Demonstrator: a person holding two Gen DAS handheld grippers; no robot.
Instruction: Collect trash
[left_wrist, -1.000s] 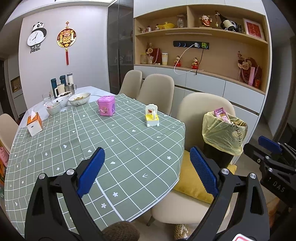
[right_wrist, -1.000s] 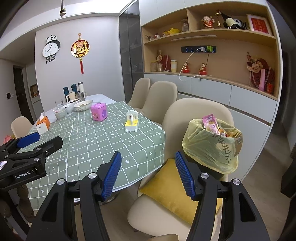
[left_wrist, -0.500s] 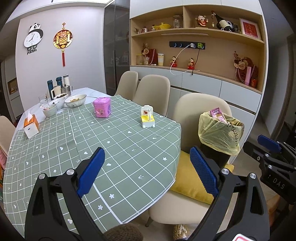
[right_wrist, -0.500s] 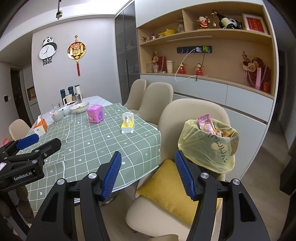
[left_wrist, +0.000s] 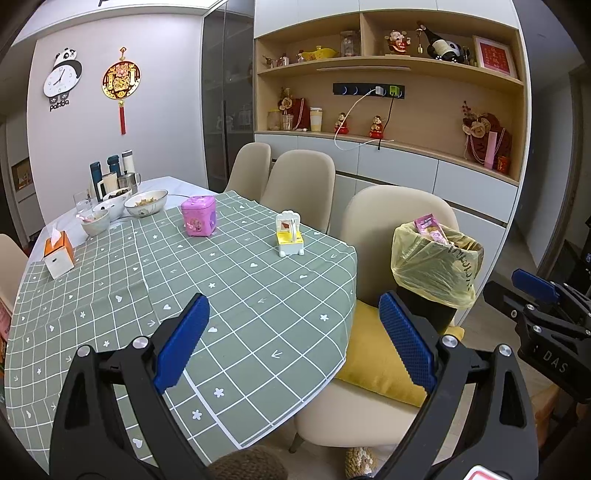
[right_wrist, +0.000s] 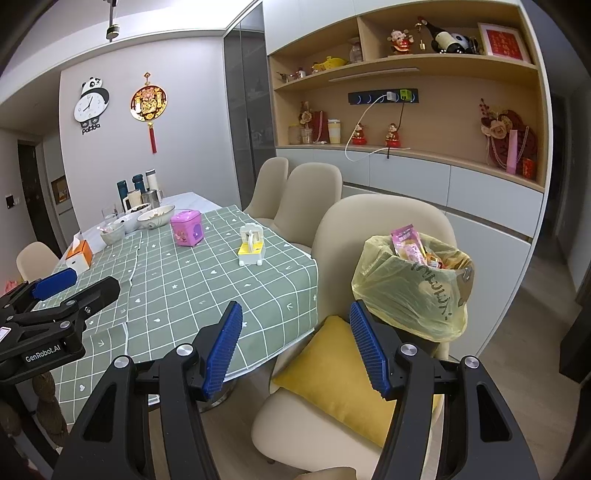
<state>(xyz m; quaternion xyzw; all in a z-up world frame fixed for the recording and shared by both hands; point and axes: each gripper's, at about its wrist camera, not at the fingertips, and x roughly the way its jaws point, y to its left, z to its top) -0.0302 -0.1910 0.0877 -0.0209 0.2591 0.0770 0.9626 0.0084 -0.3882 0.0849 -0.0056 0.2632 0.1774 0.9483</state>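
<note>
Both hand-held grippers hover with jaws spread and nothing between the pads: the left hand-held gripper (left_wrist: 291, 341) over the near edge of the bench (left_wrist: 240, 295), the right hand-held gripper (right_wrist: 295, 350) beside it, above the chair with the yellow cushion (right_wrist: 340, 373). Ahead of the right one and a little to its right stands the trash bin (right_wrist: 413, 291), lined with a yellow bag and already holding a pink wrapper (right_wrist: 406, 240) and other scraps near its rim. Ahead of the left one, well apart, sit a small yellow-and-white toy (left_wrist: 290, 234) and a pink box (left_wrist: 198, 216); farther off are bowls (left_wrist: 146, 201) and a tissue box (left_wrist: 59, 253).

No loose trash shows on the cloth, so the step in hand looks like searching or finishing. To do it well, I would scan the far end near the bowls before reaching, keep the jaws wide, and approach any scrap low and flat so the pads pinch it rather than the cloth.

Against the earlier frames, nothing on the bench or in the bin has shifted; only the framing drifts slightly, and both pairs of jaws stand as wide as before.
</note>
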